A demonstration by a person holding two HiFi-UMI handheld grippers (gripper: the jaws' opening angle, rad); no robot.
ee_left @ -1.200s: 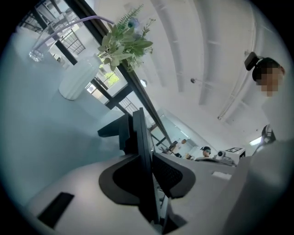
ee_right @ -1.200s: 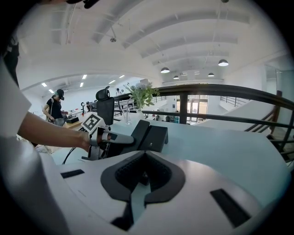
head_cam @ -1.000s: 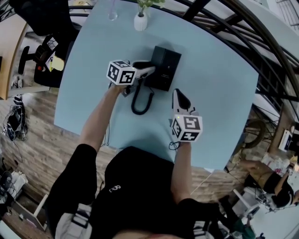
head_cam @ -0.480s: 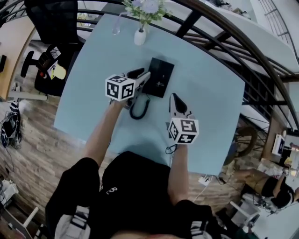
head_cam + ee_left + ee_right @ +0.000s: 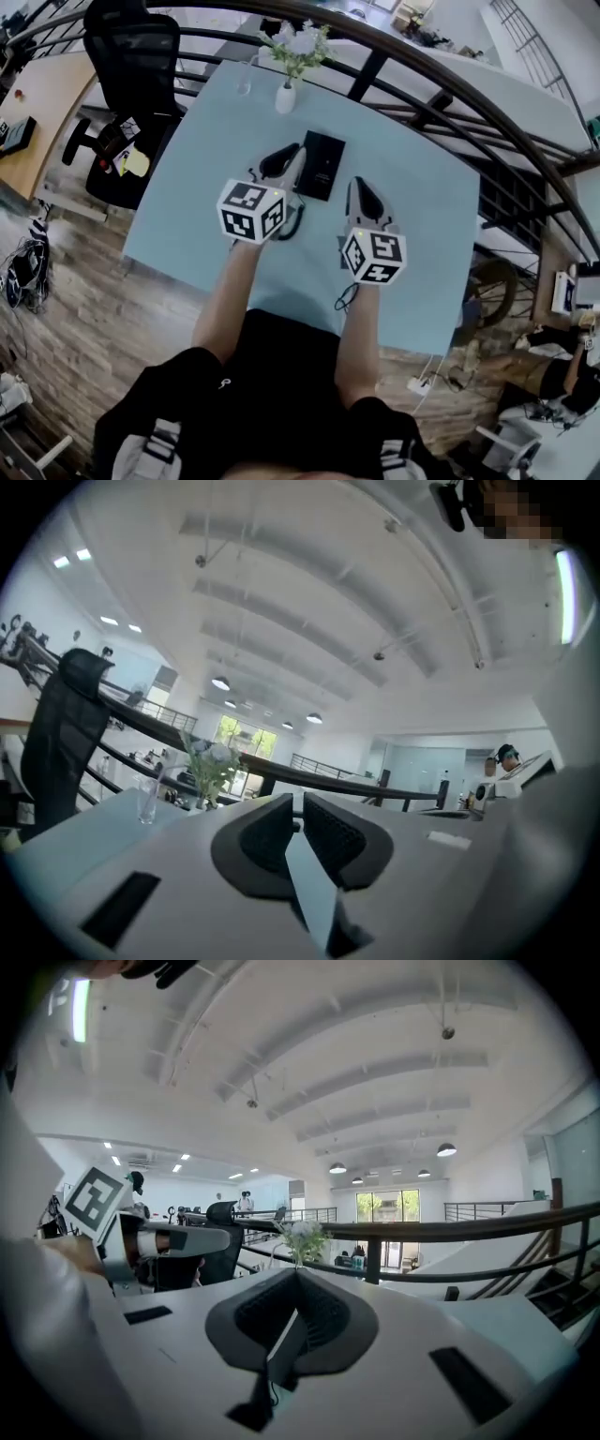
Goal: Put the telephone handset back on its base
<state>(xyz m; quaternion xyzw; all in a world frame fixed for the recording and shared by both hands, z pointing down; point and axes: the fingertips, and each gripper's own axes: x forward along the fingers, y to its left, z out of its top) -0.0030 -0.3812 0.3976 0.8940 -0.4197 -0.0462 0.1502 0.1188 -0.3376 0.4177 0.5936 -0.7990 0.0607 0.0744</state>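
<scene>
The black telephone base (image 5: 323, 164) lies on the light blue table (image 5: 187, 159), its cord (image 5: 292, 223) curling toward me. I cannot make out the handset apart from the base; the left gripper's fingers cover the base's left edge. My left gripper (image 5: 286, 159) (image 5: 298, 803) hovers there, tilted up toward the ceiling. Its jaws are closing, a narrow gap still shows, and nothing is between them. My right gripper (image 5: 359, 192) (image 5: 295, 1274) hangs just right of the phone, shut and empty. Neither gripper view shows the phone.
A white vase of flowers (image 5: 286, 94) and a clear glass (image 5: 244, 84) stand at the table's far edge. A black office chair (image 5: 127, 56) is beyond the left corner. A dark curved railing (image 5: 422, 103) runs behind the table.
My left gripper has drawn back from the phone's left side toward me and now points away from me instead of rightward. The right gripper has hardly moved.
</scene>
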